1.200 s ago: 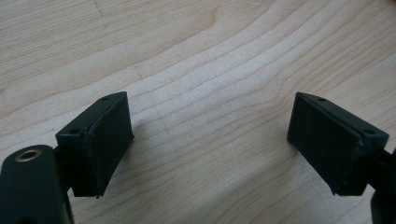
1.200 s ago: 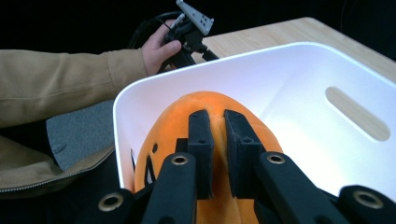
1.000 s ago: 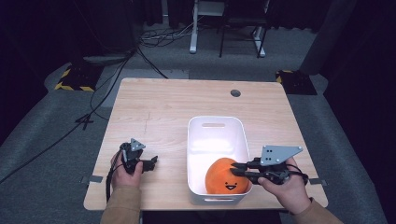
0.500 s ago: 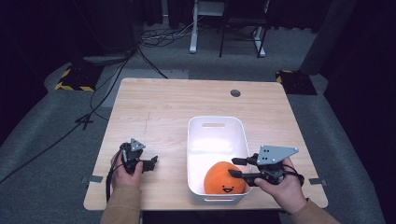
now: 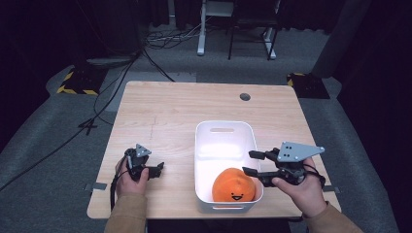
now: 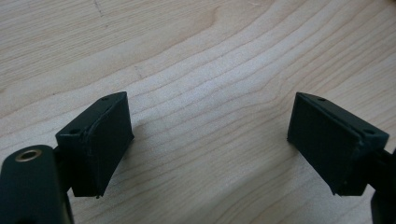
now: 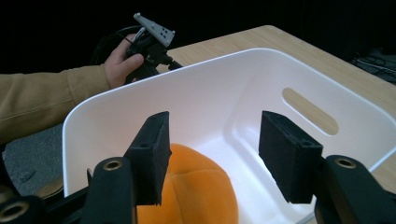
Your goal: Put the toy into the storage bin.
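Note:
An orange plush toy [image 5: 233,185] with a small smiling face lies in the near end of a white plastic bin [image 5: 223,130] on the wooden table. My right gripper [image 5: 251,162] hovers at the bin's right rim, open, nothing between its jaws. In the right gripper view the plush [image 7: 196,186] lies below and left of the open gripper [image 7: 212,156], with the bin's inner wall [image 7: 210,93] behind. My left gripper [image 5: 159,168] rests low over the table left of the bin, open. The left gripper view has bare wood [image 6: 205,70] between its fingers [image 6: 100,140].
The wooden table [image 5: 170,111] has a round cable hole [image 5: 245,96] at the far right. Dark carpet, cables and desk legs lie beyond the table. A sleeve and hand holding the left gripper [image 7: 149,39] appear past the bin in the right gripper view.
The right gripper has opened and pulled back to the right, off the plush. The plush now lies loose in the bin. The left gripper has stayed put.

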Tool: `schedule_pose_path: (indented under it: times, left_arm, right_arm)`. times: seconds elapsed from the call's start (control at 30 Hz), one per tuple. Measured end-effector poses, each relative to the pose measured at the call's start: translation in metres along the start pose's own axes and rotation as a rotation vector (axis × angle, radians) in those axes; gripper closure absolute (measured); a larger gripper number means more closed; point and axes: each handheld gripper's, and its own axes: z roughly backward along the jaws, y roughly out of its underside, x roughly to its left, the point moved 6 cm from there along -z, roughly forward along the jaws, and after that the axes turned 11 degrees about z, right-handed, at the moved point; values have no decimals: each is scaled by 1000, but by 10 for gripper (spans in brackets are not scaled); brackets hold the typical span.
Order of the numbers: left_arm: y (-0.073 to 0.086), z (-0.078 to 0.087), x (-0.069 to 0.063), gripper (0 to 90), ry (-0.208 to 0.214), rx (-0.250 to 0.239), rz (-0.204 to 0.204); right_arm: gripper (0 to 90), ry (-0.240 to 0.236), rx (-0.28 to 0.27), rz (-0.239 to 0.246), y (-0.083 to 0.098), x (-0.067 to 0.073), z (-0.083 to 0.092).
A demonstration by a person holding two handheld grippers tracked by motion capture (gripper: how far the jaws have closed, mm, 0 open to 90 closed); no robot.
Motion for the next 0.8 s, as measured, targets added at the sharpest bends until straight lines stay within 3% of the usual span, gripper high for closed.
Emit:
schedule_pose_path:
  times: [0.4, 0.8]
  left_arm:
    - [0, 0, 0, 142, 0, 0, 0]
    - [0, 0, 0, 142, 0, 0, 0]
  right_arm:
    - [418, 98, -13, -24, -10, -28, 25]
    - [405, 198, 17, -88, 7, -72, 41]
